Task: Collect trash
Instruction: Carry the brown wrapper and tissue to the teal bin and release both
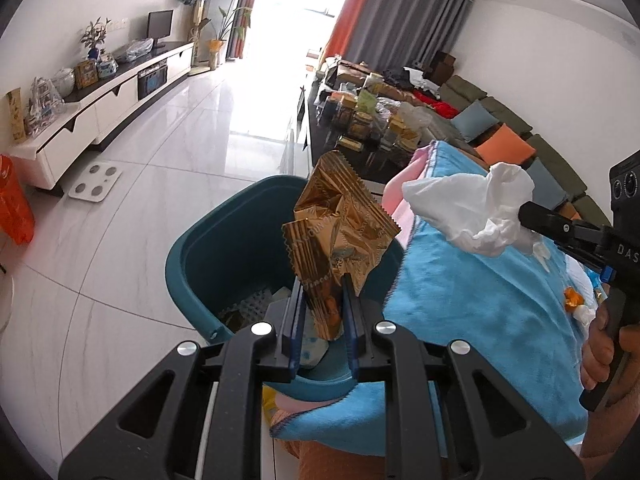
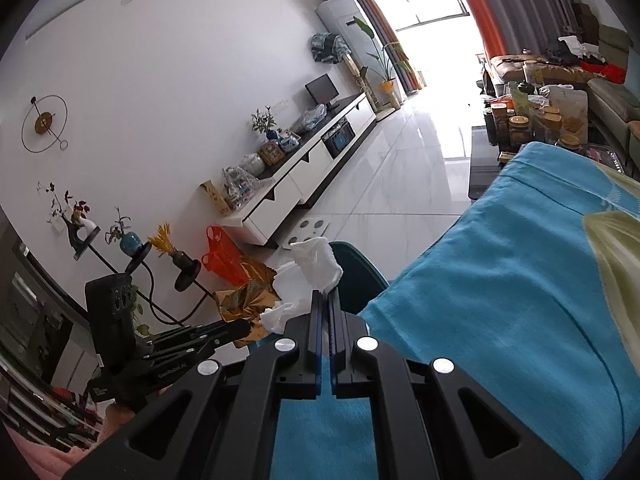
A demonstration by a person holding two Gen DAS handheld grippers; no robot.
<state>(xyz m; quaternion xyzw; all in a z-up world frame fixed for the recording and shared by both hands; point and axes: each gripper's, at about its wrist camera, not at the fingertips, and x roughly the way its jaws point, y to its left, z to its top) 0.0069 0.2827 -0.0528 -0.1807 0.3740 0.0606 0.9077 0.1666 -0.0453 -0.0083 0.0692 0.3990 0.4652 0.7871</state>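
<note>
Left tongs (image 1: pixel 322 300) pinch wrapper (image 1: pixel 340 232) above bin (image 1: pixel 192 256)

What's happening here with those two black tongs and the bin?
A person is tidying up rubbish with a handheld gripper in each hand. The left gripper is clamped on a crumpled gold snack wrapper, held right over the open teal bin, which already has some litter inside. The right gripper is shut on a wad of white tissue, above the blue cloth beside the bin. Neither piece has been dropped in yet.
</note>
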